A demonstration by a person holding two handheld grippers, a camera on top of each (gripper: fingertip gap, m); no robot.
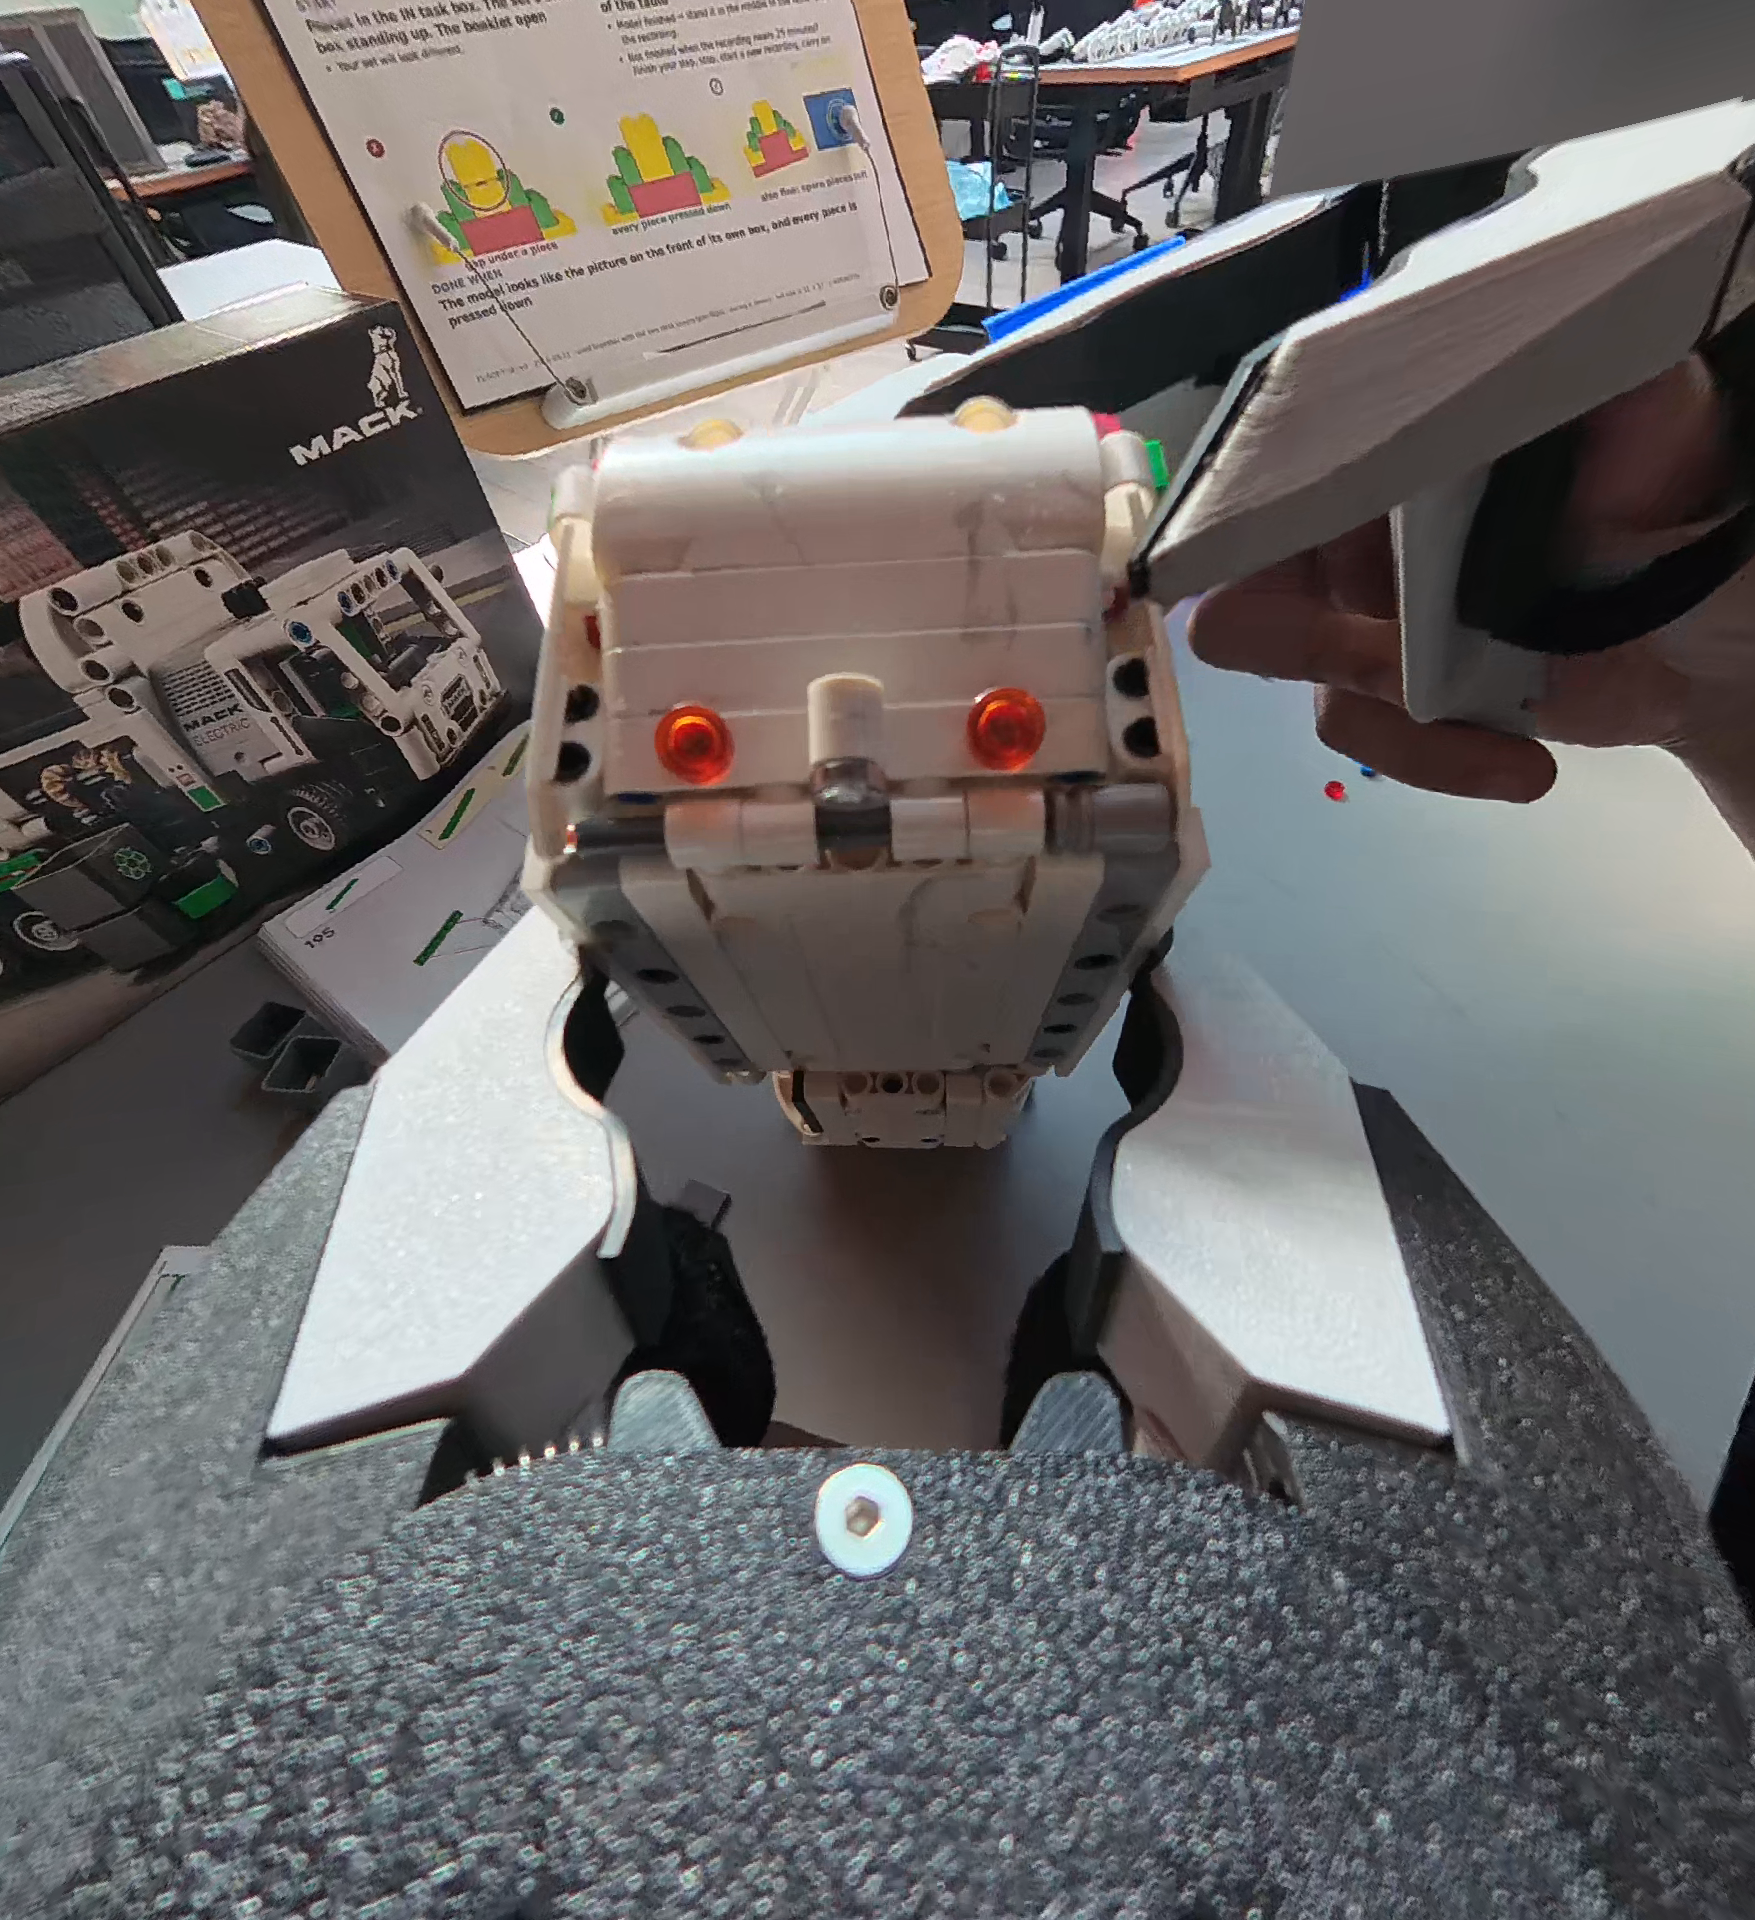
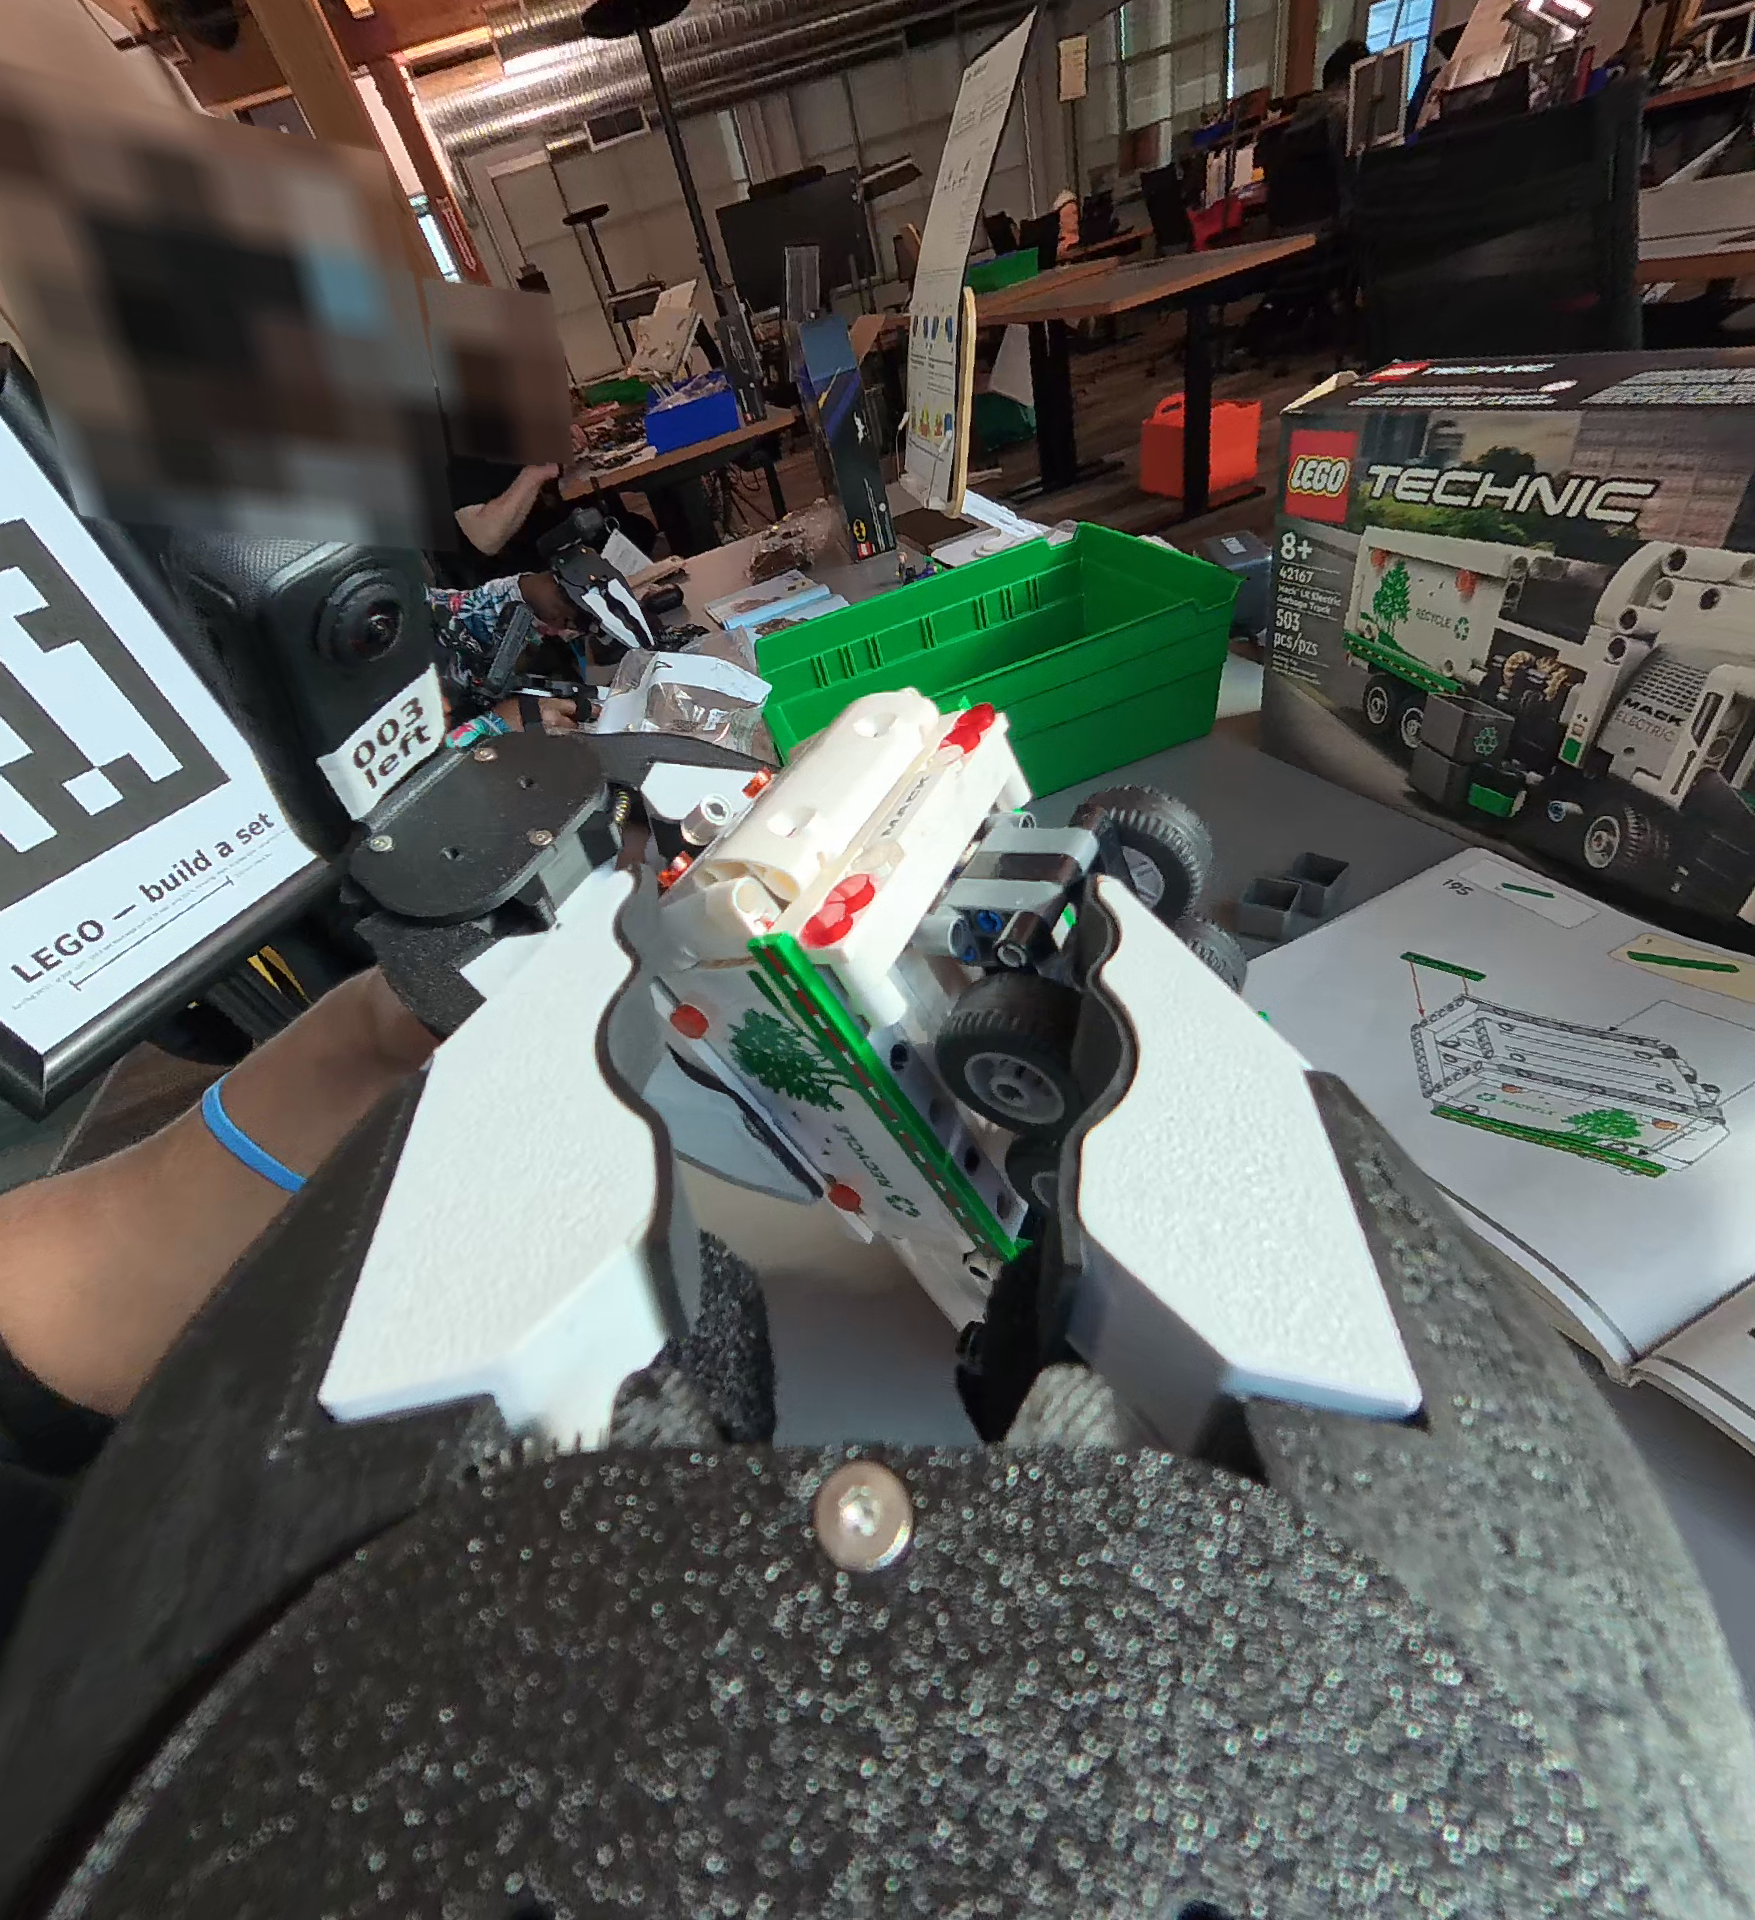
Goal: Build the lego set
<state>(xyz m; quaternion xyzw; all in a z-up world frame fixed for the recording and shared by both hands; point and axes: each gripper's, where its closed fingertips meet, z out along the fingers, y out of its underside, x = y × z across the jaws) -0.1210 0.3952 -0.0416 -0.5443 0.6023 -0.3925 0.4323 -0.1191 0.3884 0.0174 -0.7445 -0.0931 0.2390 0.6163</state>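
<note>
A white Lego garbage truck (image 1: pixel 852 603) with orange rear lights is held off the dark table between both grippers. My left gripper (image 1: pixel 862 1029) is shut on its lower body, one finger on each side. In the right wrist view the truck (image 2: pixel 852 821) is tilted, green stripe and grey wheels facing me. My right gripper (image 2: pixel 868 1060) is shut on it, one finger on the white side and one against the wheels. A finger of the right gripper (image 1: pixel 1320 447) touches the truck's upper right corner in the left wrist view. The left gripper's black body (image 2: pixel 478 831) holds the truck's far end.
The set's box (image 2: pixel 1579 623) stands at the right, the open instruction booklet (image 2: pixel 1579 1091) in front of it. Two small grey Lego bins (image 2: pixel 1288 894) lie by the booklet. A green tray (image 2: pixel 1008 644) sits behind the truck. A framed sign (image 2: pixel 73 727) stands left. A clipboard stand (image 1: pixel 592 208) is behind. The gap from one gripper's tips to the other's is roughly 6 centimetres.
</note>
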